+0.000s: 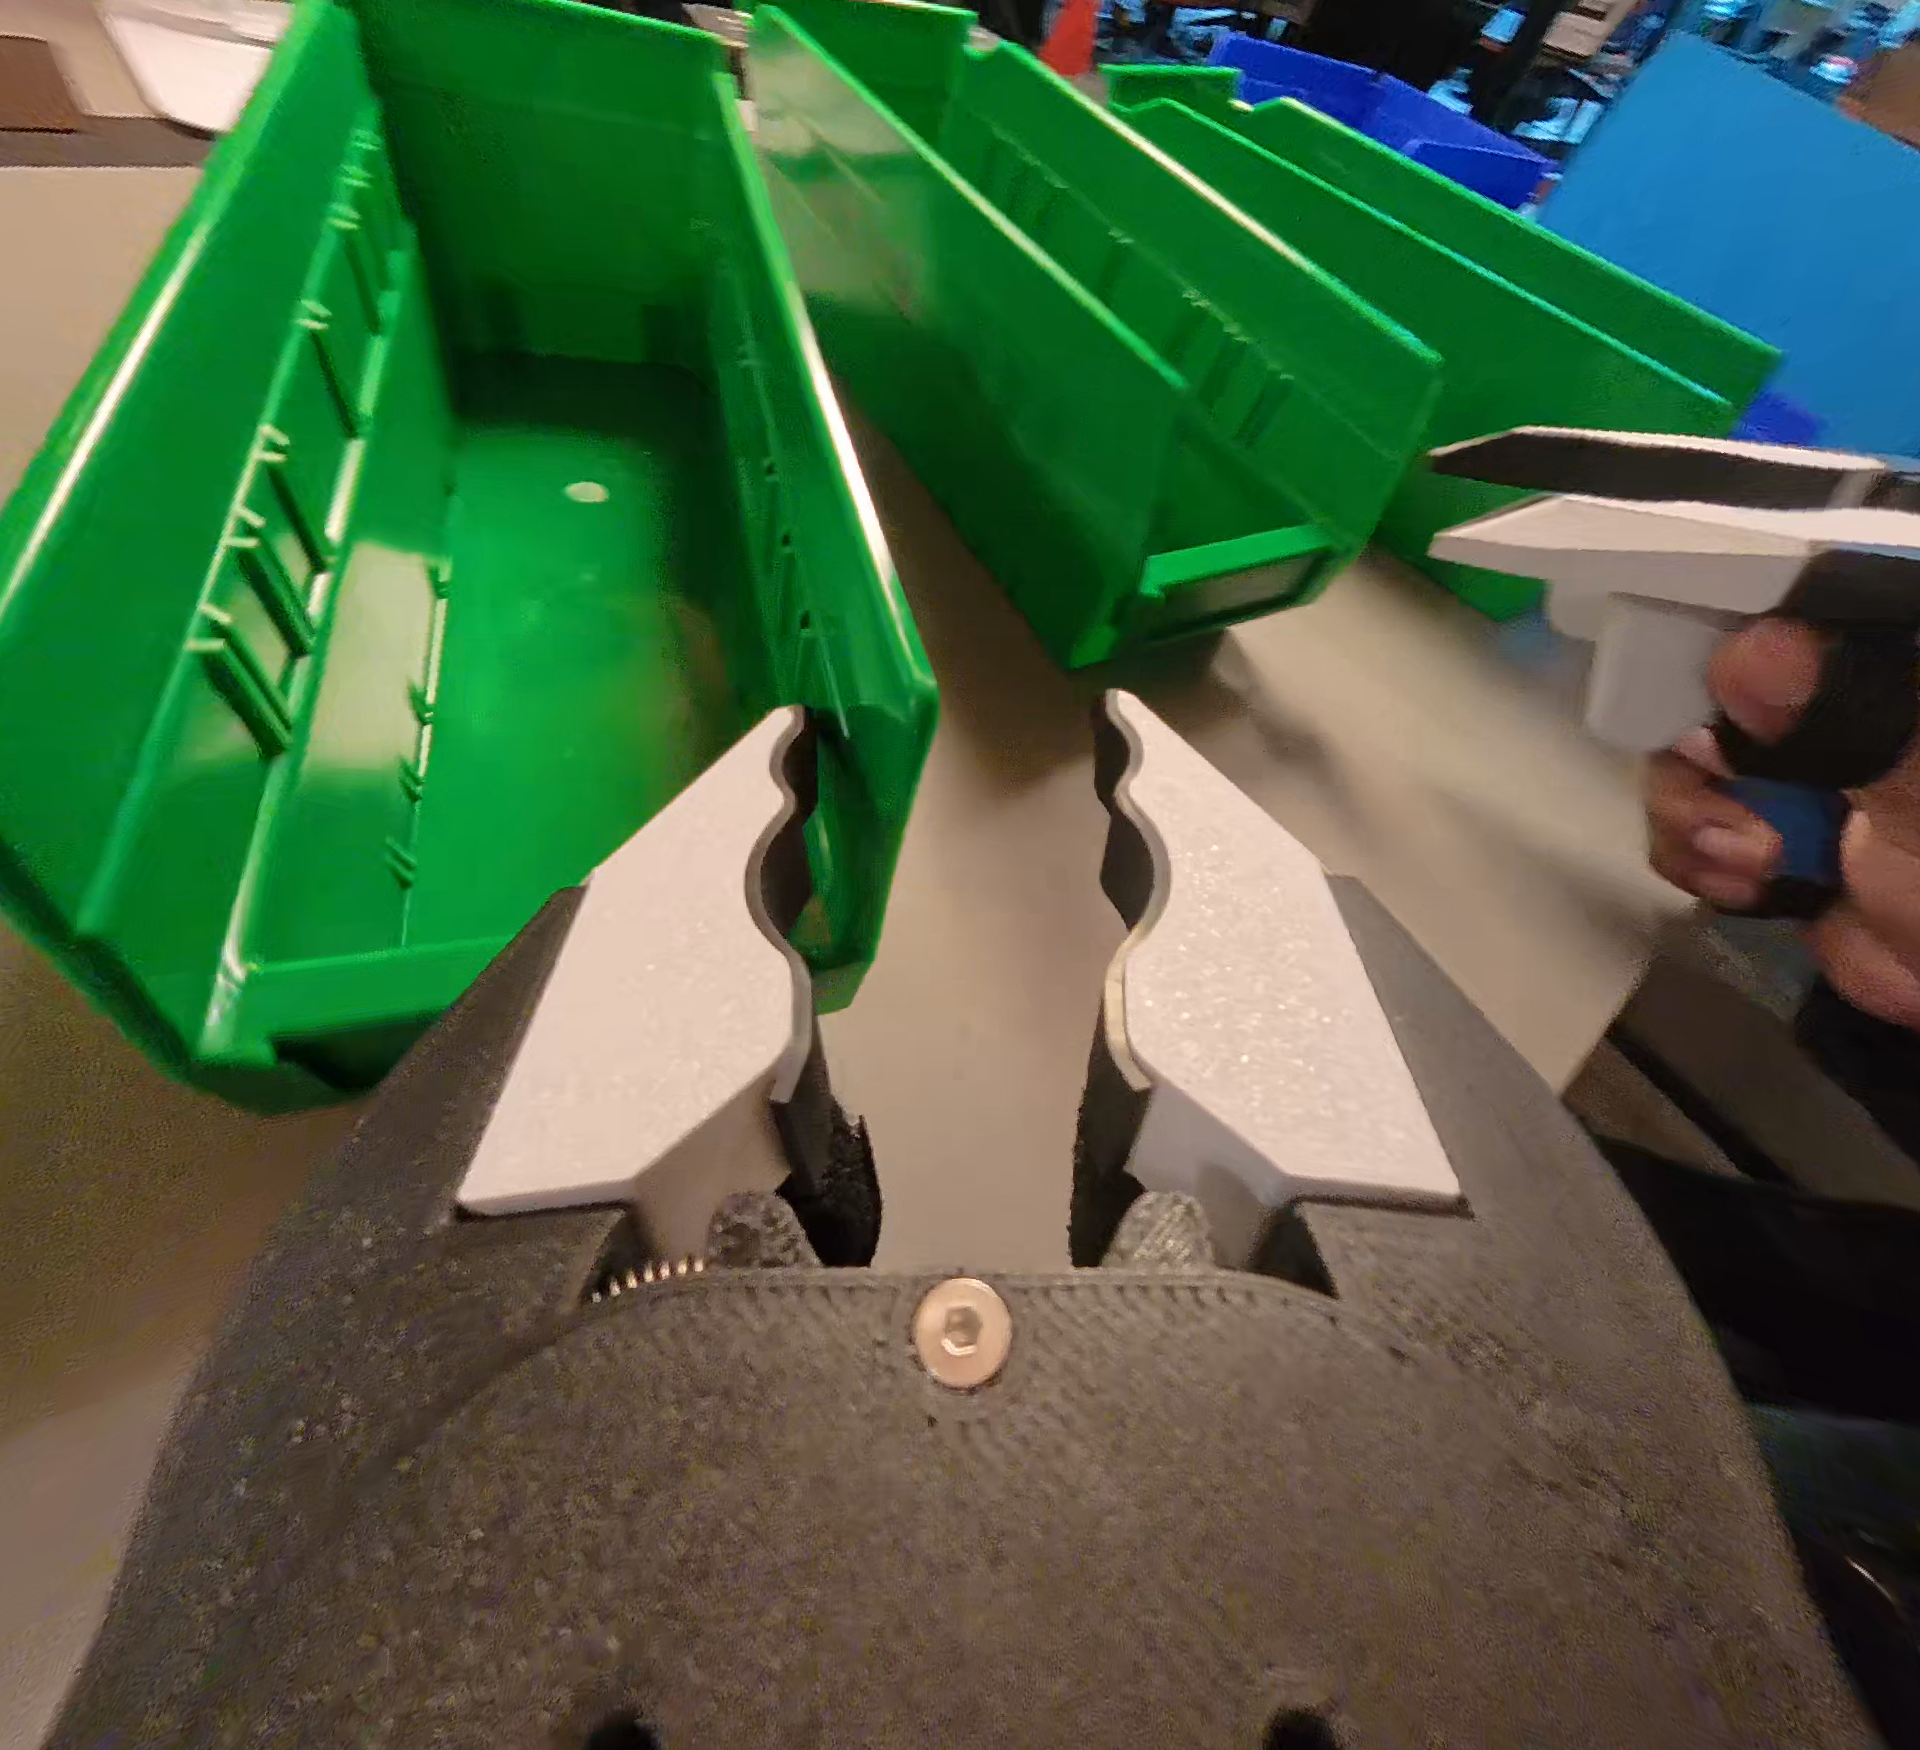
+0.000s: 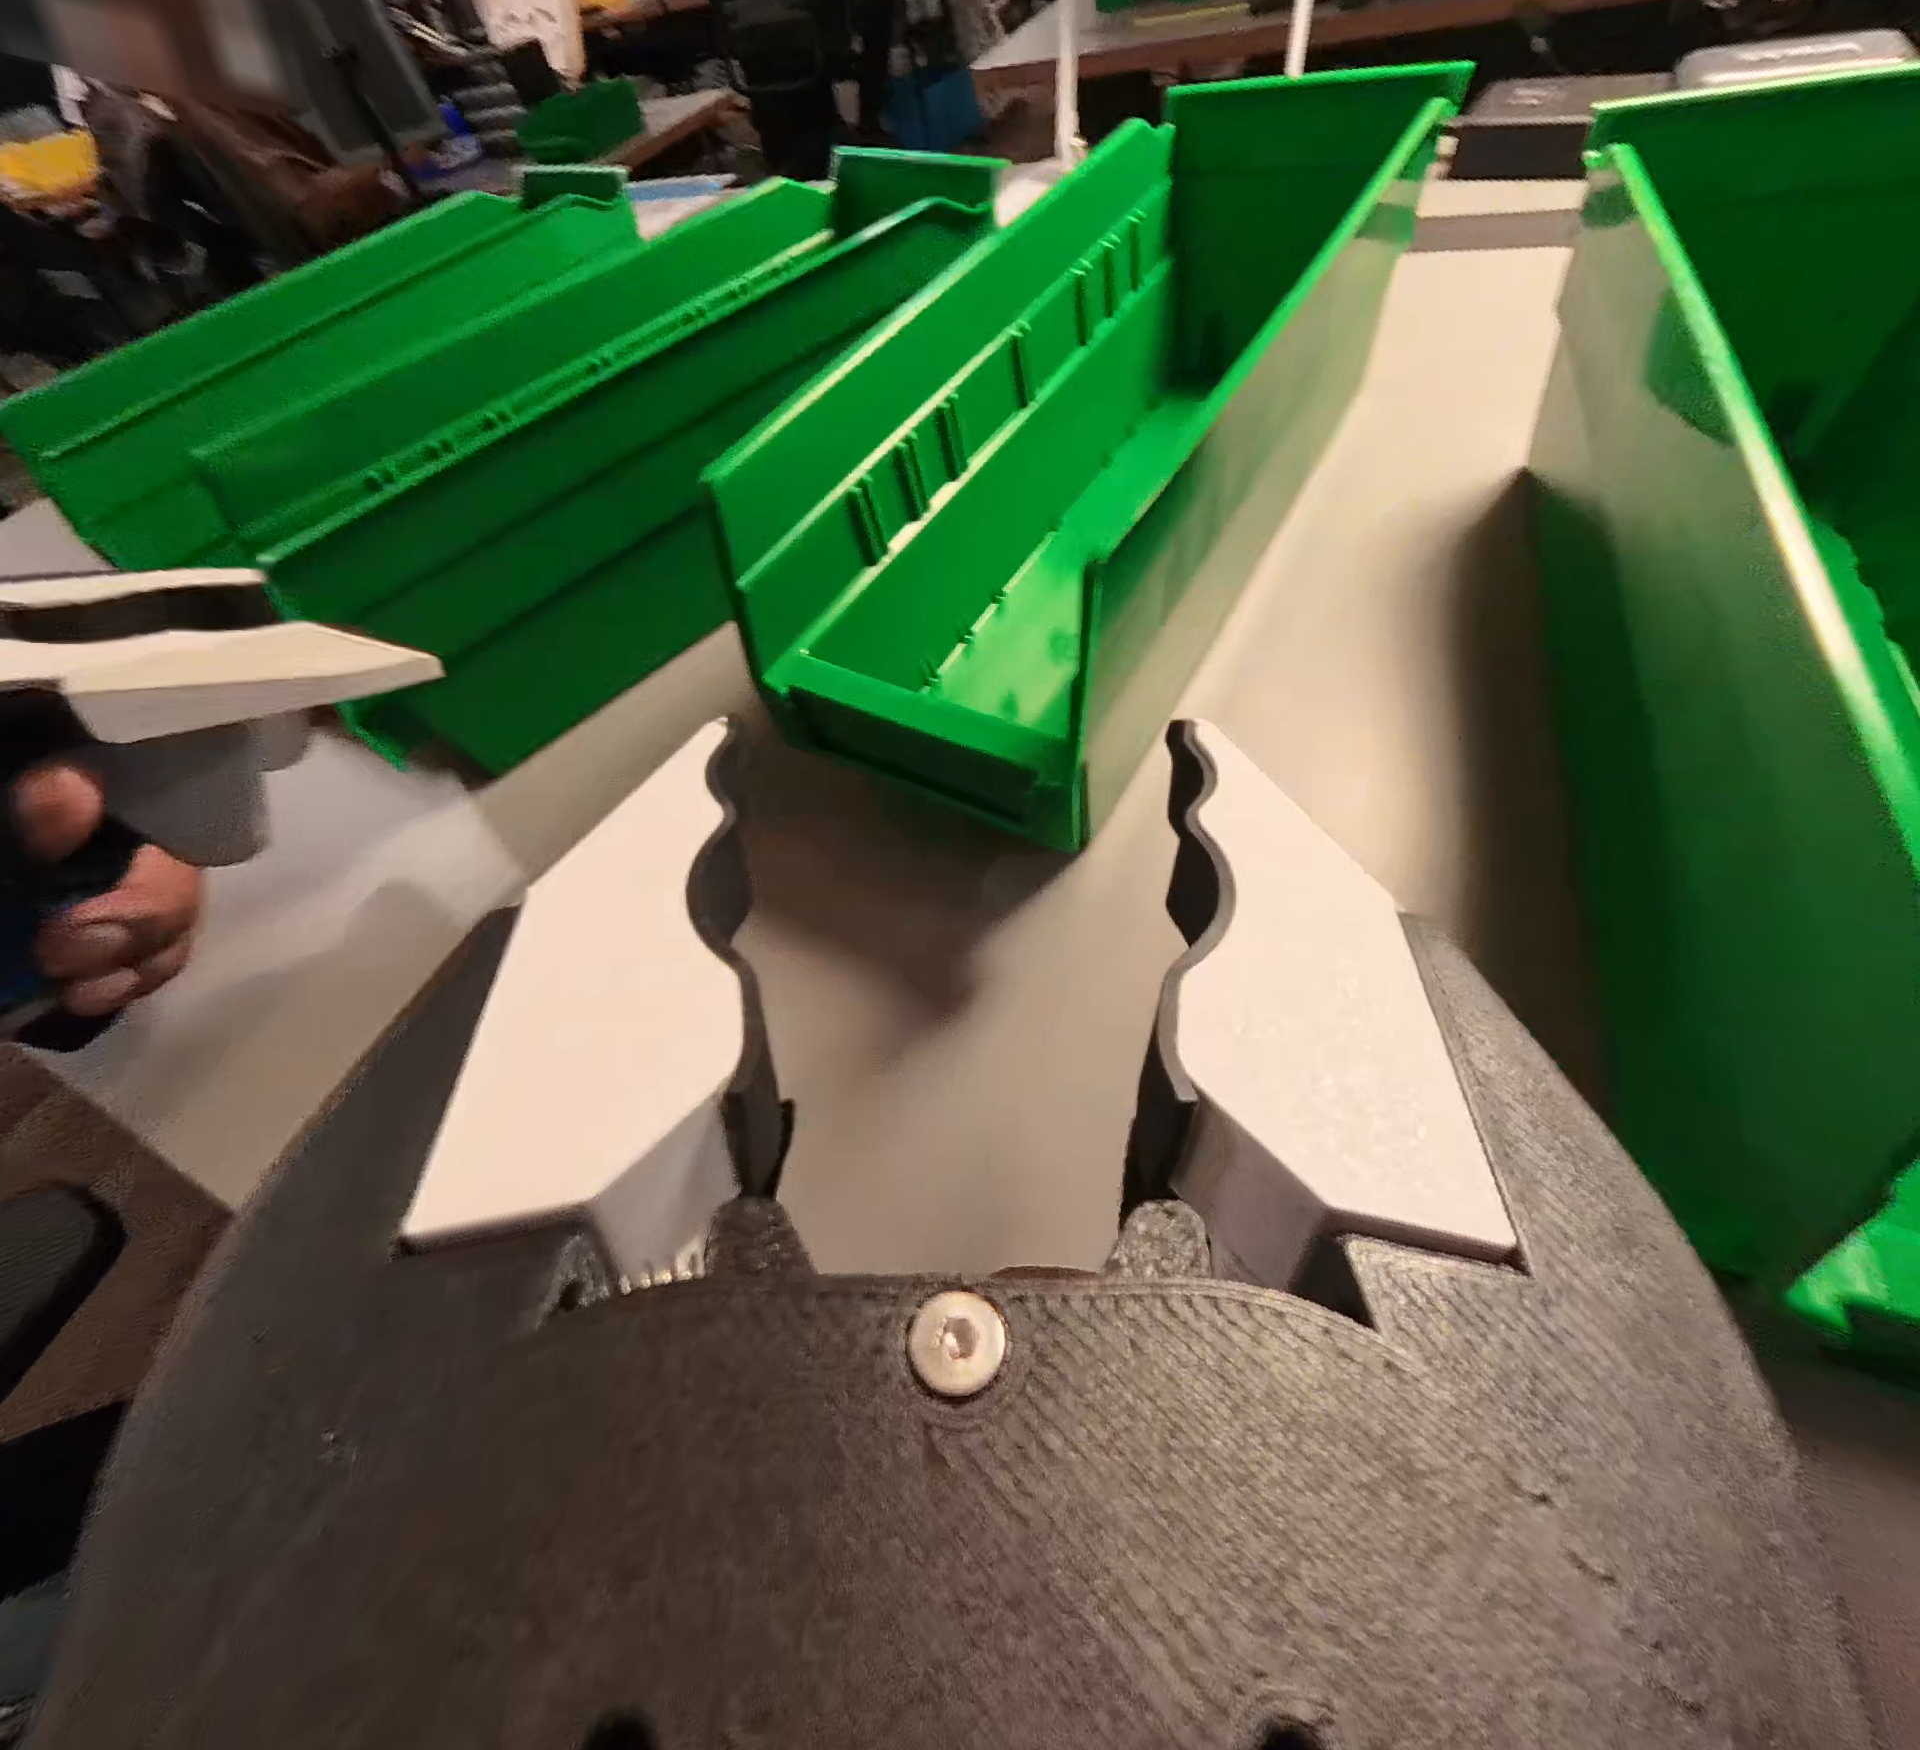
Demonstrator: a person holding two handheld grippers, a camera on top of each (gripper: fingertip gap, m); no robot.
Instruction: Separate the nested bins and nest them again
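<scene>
In the left wrist view a wide green bin (image 1: 540, 557) lies on the grey table (image 1: 997, 620). My left gripper (image 1: 956, 708) is open at the bin's near right corner. Its left finger (image 1: 675, 921) is inside the bin by the wall, and its right finger (image 1: 1226, 921) stands well clear of the wall. A narrow green bin (image 1: 1039, 370) and nested green bins (image 1: 1507, 329) lie to the right. My right gripper (image 2: 954, 726) is open and empty, just short of the narrow bin's (image 2: 987, 557) near end. Nested bins (image 2: 468, 453) lie to the left and the wide bin (image 2: 1683, 661) to the right.
Another gripper held in a hand shows at the right edge of the left wrist view (image 1: 1662, 505) and at the left edge of the right wrist view (image 2: 208, 661), near the nested bins. Blue bins (image 1: 1403, 111) and a blue panel (image 1: 1745, 246) stand behind. Shelving runs along the back.
</scene>
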